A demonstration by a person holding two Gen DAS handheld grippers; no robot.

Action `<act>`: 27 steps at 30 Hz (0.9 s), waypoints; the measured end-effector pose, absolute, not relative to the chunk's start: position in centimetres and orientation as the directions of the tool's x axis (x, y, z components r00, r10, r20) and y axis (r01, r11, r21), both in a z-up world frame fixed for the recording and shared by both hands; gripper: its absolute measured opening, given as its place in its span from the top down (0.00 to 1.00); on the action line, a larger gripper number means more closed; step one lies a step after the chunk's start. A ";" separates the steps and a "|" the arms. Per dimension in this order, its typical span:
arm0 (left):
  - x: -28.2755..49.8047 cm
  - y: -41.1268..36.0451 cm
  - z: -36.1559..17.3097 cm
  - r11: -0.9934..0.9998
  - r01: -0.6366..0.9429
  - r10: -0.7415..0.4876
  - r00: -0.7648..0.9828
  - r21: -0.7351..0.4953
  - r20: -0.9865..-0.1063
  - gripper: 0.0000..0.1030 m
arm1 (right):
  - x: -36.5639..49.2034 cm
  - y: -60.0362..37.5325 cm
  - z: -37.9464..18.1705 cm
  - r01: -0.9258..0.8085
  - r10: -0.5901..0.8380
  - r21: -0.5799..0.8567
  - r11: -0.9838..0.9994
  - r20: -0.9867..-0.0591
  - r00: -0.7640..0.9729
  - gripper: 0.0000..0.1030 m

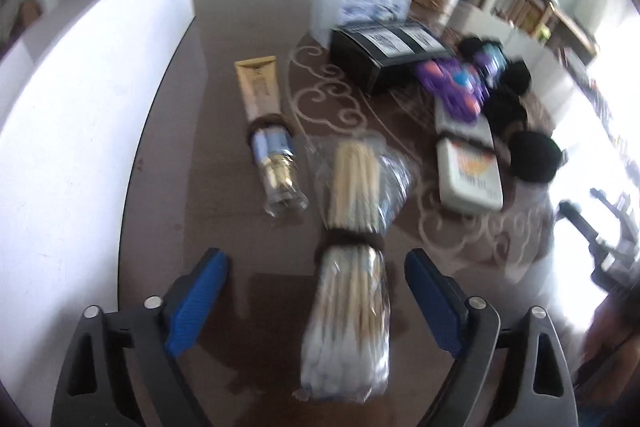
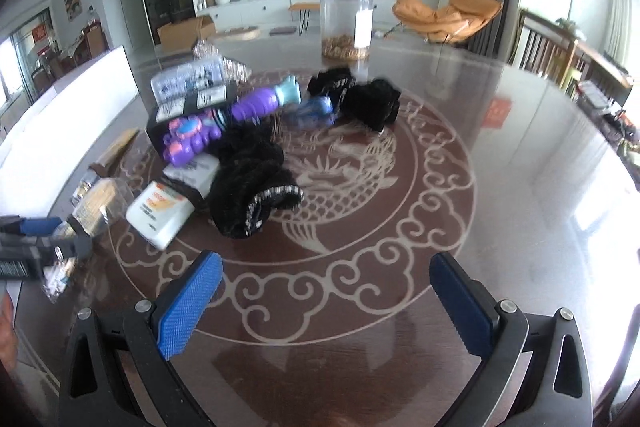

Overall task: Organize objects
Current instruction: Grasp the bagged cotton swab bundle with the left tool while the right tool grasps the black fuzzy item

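A bundle of wooden sticks [image 1: 352, 327] in clear plastic, bound by a dark band, lies on the brown table [image 1: 208, 75]. My left gripper [image 1: 316, 255] straddles its near half; the blue pads stand apart from it on both sides, so it is open. Left of the bundle lies a gold tube [image 1: 264, 131] with a clear cap. My right gripper [image 2: 326, 259] is open above the dragon pattern, with nothing between its fingers. Beyond it sit a purple toy [image 2: 224, 123], black fuzzy items [image 2: 256, 179] and a white pack [image 2: 160, 211]. The left gripper's blue pad [image 2: 38, 227] shows at that view's left edge.
A black box [image 1: 384, 55] and a clear plastic box [image 1: 356, 7] stand behind the pile. A tall clear jar [image 2: 346, 23] stands at the table's far side. A white panel [image 1: 80, 107] runs along the table's left edge. A person's hand [image 2: 6, 327] shows lower left.
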State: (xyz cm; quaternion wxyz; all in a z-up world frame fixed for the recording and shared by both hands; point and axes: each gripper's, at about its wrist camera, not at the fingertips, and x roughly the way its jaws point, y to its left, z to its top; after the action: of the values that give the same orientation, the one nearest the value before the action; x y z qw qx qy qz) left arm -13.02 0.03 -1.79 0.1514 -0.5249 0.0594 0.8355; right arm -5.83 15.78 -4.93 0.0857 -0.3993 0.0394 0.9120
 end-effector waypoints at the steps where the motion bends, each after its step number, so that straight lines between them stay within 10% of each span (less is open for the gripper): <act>1: -12.5 0.7 -1.7 -0.941 -0.339 0.170 -0.430 -0.017 -0.887 0.34 | -5.3 16.0 -4.6 -0.193 0.130 0.006 -0.981 -0.720 -0.681 0.00; 3: -11.7 1.6 -1.7 -0.923 -0.384 0.183 -0.457 0.008 -0.870 0.72 | -4.9 16.9 -4.1 -0.205 0.129 0.024 -0.979 -0.704 -0.699 0.00; 12: -6.9 -1.0 -1.7 -0.897 -0.434 0.290 -0.419 -0.091 -0.860 0.73 | -12.4 15.5 -2.4 -0.007 -0.095 0.123 -0.992 -0.804 -0.587 0.21; 17: -5.8 -2.4 -1.2 -0.875 -0.473 0.321 -0.403 -0.105 -0.857 0.73 | -18.6 14.1 -4.8 0.027 -0.119 0.119 -0.993 -0.895 -0.429 0.70; 27: -3.0 -5.5 -0.7 -0.800 -0.471 0.544 -0.309 -0.372 -0.780 0.73 | -2.4 16.1 -3.3 -0.252 -0.213 0.392 -0.885 -0.821 -0.530 0.71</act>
State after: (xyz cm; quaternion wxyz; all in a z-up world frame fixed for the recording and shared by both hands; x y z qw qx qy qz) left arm -2.98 -5.55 -0.69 0.3141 -0.4971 -0.0367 0.8080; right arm -2.41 16.10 -3.26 0.0115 -0.4846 0.2398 0.8412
